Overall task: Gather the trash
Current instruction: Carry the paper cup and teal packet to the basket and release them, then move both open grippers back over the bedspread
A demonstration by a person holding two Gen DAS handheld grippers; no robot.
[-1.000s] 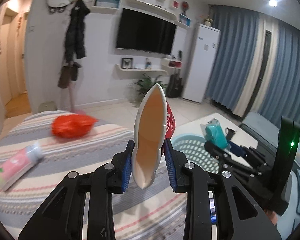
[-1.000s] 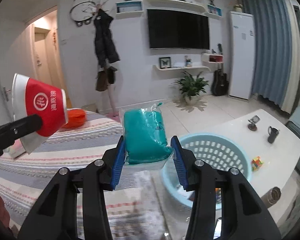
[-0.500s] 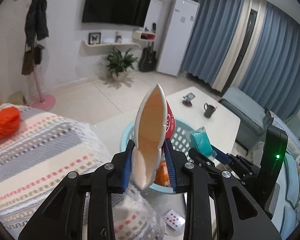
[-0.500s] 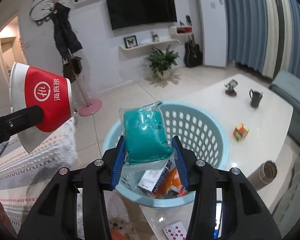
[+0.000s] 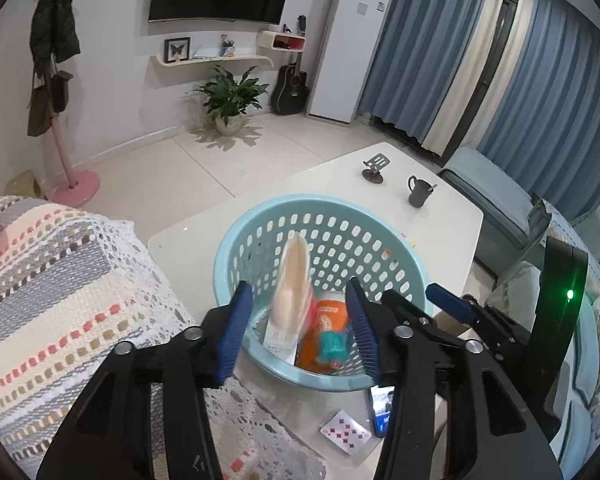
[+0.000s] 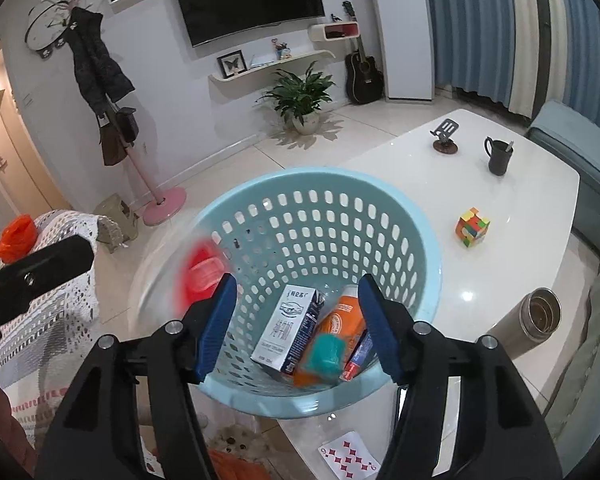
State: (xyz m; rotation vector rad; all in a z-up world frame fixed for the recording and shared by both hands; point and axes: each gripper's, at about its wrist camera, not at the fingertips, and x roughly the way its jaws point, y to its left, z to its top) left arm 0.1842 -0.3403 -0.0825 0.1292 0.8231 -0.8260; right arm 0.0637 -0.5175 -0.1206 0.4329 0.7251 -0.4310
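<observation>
A light blue perforated basket [image 5: 324, 208] [image 6: 428, 256] stands on the white table. My left gripper [image 5: 298, 326] is open above its near rim; the red and white paper cup [image 5: 292, 284] is blurred, falling between the jaws into the basket, and shows as a red blur in the right wrist view [image 6: 198, 276]. My right gripper [image 6: 298, 320] is open over the basket; the teal packet [image 6: 325, 354] [image 5: 333, 343] is dropping inside. A milk carton [image 6: 290, 326] and an orange pack [image 6: 342, 318] lie in the basket.
On the white table [image 6: 500, 208] are a Rubik's cube [image 6: 473, 227], a dark mug [image 6: 499, 156], a phone stand [image 6: 444, 136], a steel flask [image 6: 532, 324], a playing card [image 6: 348, 456] and a phone [image 5: 382, 408]. A striped blanket [image 5: 60, 280] with an orange bag [image 6: 15, 237] lies left.
Both grippers swung from the striped bed to above the basket and opened. The paper cup and the teal packet left the jaws and are falling into the basket.
</observation>
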